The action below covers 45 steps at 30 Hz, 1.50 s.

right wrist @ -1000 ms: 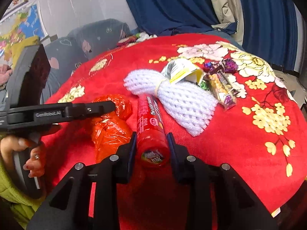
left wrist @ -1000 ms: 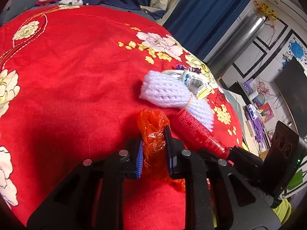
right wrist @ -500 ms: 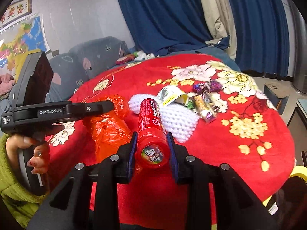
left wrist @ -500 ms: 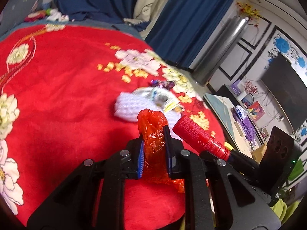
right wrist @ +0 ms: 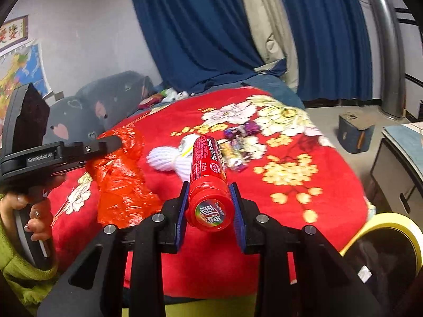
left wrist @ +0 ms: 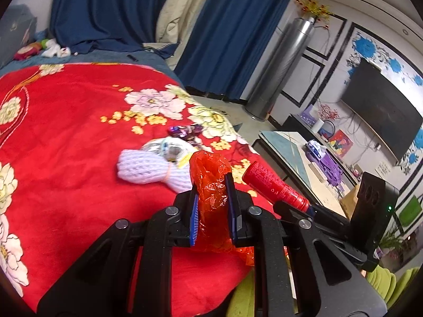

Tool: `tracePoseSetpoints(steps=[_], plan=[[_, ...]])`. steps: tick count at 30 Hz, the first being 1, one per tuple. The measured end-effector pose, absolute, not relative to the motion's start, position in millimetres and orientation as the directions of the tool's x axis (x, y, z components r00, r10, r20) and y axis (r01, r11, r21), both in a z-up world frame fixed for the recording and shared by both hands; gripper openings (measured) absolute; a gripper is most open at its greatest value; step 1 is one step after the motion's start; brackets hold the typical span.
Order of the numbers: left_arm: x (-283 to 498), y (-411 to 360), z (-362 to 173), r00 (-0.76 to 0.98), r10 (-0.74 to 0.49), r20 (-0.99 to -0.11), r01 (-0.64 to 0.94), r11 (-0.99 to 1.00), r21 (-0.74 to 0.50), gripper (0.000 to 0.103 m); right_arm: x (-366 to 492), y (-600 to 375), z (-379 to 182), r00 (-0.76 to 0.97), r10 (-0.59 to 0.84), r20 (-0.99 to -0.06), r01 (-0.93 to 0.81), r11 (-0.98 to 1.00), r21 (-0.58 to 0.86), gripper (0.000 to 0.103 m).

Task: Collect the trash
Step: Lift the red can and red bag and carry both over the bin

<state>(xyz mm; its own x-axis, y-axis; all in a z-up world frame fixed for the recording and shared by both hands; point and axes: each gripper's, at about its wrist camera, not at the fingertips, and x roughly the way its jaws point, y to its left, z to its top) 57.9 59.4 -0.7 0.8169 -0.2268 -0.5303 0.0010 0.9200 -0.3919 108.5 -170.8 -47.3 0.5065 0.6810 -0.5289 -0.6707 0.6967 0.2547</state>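
Observation:
My left gripper [left wrist: 211,185] is shut on a crumpled orange plastic bag [left wrist: 212,192] and holds it up off the red floral blanket [left wrist: 66,137]. The bag also shows in the right wrist view [right wrist: 120,182]. My right gripper [right wrist: 208,192] is shut on a red candy tube [right wrist: 207,169], lifted above the blanket; the tube shows in the left wrist view [left wrist: 267,182]. A white foam net [left wrist: 148,170] and candy wrappers [left wrist: 185,130] lie on the blanket beyond both grippers.
A yellow-rimmed bin [right wrist: 383,240] stands at the lower right beside the blanket's edge. A low table [left wrist: 296,155] with clutter and a TV [left wrist: 380,116] stand to the right. Blue curtains [right wrist: 211,26] hang behind. A small box [right wrist: 355,132] sits on the floor.
Both grippers have risen and pulled back from the blanket with the orange bag and the red tube. The foam net and wrappers stay on the blanket, now farther off.

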Motion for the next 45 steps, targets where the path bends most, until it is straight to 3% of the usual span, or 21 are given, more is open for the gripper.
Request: tracePoseSetpoints(steps=[45], plan=[[112,-96,7,0.758,-0.397,-0.518,0.313,0.918,-0.245,0.012,110,-351,-74,0.747,0.410,-0.524,-0.255,0.904,0.343,0.028]])
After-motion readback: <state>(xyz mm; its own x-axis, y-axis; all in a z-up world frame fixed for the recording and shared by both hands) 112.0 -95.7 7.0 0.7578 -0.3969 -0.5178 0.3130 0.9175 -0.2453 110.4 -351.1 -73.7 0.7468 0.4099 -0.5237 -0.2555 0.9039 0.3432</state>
